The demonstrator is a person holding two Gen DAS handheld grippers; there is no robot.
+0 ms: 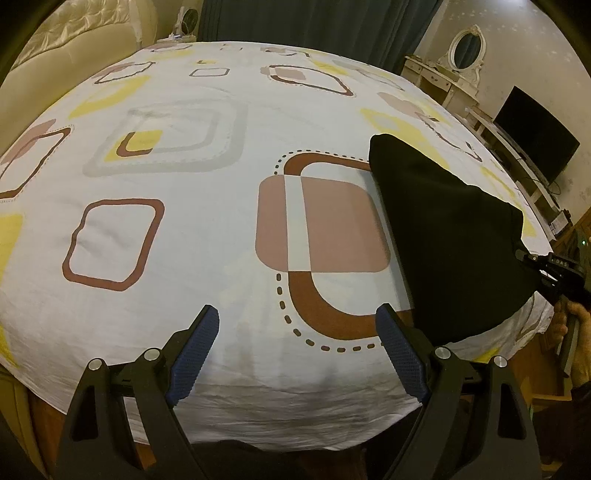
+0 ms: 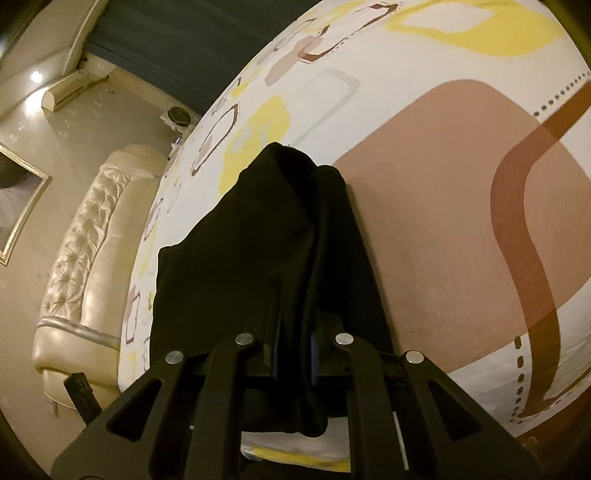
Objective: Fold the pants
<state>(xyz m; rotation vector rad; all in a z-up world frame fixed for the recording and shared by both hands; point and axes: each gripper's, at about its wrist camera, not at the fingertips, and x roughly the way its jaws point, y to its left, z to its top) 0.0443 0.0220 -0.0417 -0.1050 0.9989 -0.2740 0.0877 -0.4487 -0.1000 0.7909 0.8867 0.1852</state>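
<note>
Left gripper [image 1: 297, 350] nearest, over the bed's near edge; blue-padded fingers [image 1: 192, 354] spread wide, nothing between them, only sheet [image 1: 207, 236] below. Sheet is white with brown, pink and yellow squares, lightly creased at the near hem.

Right of it, pants [image 1: 443, 236]: black, bunched into a dark drape, near end lifted, far end resting on the sheet toward the bed's right side. Right gripper [image 2: 295, 343] has its fingers clenched on the gathered cloth; folds hang down past the grip. A hand [image 1: 580, 332] holds that tool at the frame's right edge.

Centre and left of the bed lie bare, wide room there. Pants sit close to the right edge.

Beyond: padded cream headboard [image 2: 92, 236] at left, dark curtain [image 1: 314, 22] behind, dresser with oval mirror [image 1: 466, 46] and a TV [image 1: 535, 140] along the right wall.
</note>
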